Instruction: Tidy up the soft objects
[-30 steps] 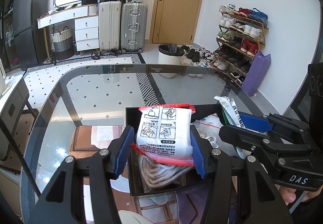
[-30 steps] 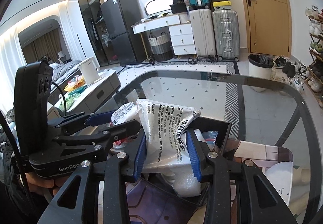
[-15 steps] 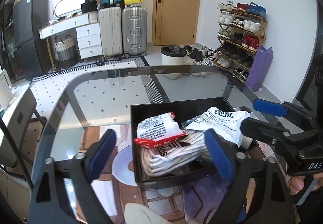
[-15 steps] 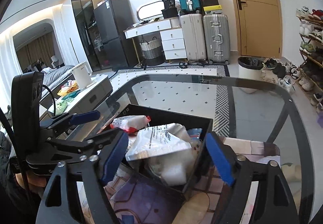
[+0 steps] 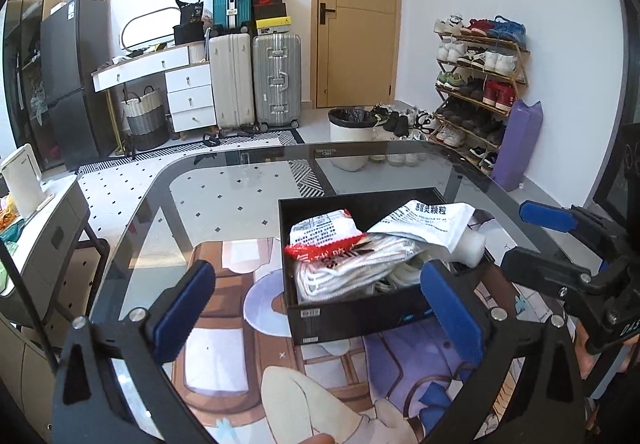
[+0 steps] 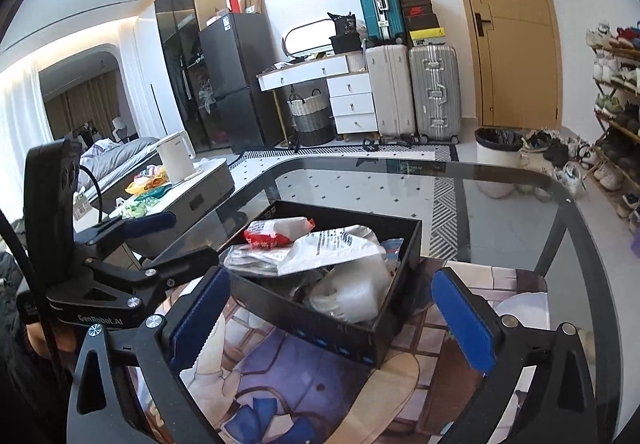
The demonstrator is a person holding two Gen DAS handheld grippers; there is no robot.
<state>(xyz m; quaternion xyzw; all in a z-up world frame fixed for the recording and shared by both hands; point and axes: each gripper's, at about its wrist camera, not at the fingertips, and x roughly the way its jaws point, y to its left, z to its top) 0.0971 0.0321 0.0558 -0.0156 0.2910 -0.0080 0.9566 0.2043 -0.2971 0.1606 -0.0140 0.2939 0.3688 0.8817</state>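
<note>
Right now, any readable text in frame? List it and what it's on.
"GenRobot.AI": body of the left hand-held gripper.
"DAS", cut off: body of the right hand-held gripper.
White pouch, red-edged packet, black box label: print too small to read.

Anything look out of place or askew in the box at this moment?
Slightly. The white printed pouch lies tilted across the heap, its end poking above the black box rim at the right. The red-edged packet also sits high on the white socks. Nothing spilled or damaged.
</note>
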